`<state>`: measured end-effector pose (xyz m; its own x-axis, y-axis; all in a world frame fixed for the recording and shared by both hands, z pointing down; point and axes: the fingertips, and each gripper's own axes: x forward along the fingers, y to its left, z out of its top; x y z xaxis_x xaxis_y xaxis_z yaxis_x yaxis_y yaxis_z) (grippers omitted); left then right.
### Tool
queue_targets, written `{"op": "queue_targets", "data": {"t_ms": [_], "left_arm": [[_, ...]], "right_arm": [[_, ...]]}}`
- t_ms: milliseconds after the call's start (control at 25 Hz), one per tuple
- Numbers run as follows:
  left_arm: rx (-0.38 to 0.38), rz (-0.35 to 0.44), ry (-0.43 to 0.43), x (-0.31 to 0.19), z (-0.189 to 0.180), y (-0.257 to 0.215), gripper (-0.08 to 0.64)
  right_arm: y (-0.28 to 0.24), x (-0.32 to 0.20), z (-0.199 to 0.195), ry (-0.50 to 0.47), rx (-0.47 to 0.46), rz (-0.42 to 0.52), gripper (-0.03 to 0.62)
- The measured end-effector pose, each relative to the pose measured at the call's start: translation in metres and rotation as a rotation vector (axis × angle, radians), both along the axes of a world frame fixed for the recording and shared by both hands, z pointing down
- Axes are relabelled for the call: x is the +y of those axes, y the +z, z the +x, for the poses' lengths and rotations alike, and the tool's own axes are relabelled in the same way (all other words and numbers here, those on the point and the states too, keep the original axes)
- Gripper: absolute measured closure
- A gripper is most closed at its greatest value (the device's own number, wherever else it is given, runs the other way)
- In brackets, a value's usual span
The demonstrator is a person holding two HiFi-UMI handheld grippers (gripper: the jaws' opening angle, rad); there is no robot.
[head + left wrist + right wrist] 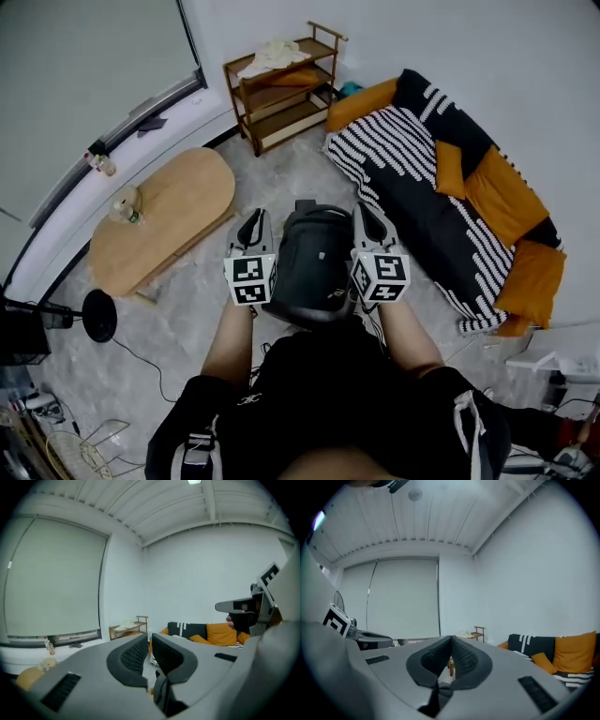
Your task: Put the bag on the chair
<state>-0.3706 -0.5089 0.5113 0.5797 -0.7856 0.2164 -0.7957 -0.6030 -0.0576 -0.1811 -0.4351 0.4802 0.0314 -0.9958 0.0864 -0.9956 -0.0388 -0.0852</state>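
Observation:
A dark grey backpack [315, 264] hangs in front of the person's chest, above the floor, between the two grippers. My left gripper [251, 225] is at the bag's left side and my right gripper [367, 217] at its right side, both pointing forward. In the left gripper view the pads [136, 656] stand a sliver apart, with a dark strap [161, 693] pinched low between them. In the right gripper view the pads [464, 658] meet at the tips, and a thin dark strap [432, 696] runs down from between them. The bag's body is out of both gripper views.
A striped black-and-white sofa [422, 202] with orange cushions runs along the right. An oval wooden table [164, 216] stands to the left, and a wooden shelf [281, 89] at the back wall. A black round stand base [98, 316] and cables lie at lower left.

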Motion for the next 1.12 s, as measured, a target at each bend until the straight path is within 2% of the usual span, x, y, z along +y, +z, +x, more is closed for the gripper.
{"op": "queue_targets", "data": {"t_ms": [80, 240, 440, 640, 800, 1000, 1120], "left_arm": [[0.036, 0.029, 0.004, 0.008, -0.004, -0.025, 0.514], [0.085, -0.008, -0.003, 0.013, -0.011, -0.041, 0.517], [0.035, 0.032, -0.013, 0.012, -0.012, -0.047, 0.520], [0.065, 0.033, -0.044, 0.015, -0.016, -0.046, 0.531], [0.068, 0.013, -0.018, 0.014, -0.014, -0.041, 0.534], [0.074, 0.037, -0.029, 0.015, -0.014, -0.041, 0.535], [0.093, 0.023, -0.041, 0.014, -0.017, -0.040, 0.535]], "right_arm": [[-0.012, 0.006, -0.005, 0.024, 0.028, 0.025, 0.580], [-0.018, 0.009, -0.015, 0.041, 0.116, 0.023, 0.580], [-0.023, 0.010, -0.017, 0.040, 0.090, 0.035, 0.580], [-0.026, 0.015, -0.016, 0.026, 0.073, 0.058, 0.580], [-0.022, 0.018, -0.021, 0.009, 0.059, 0.069, 0.580], [-0.014, 0.023, -0.021, 0.018, 0.065, 0.059, 0.580], [-0.012, 0.024, -0.018, 0.032, 0.052, 0.055, 0.580]]}}
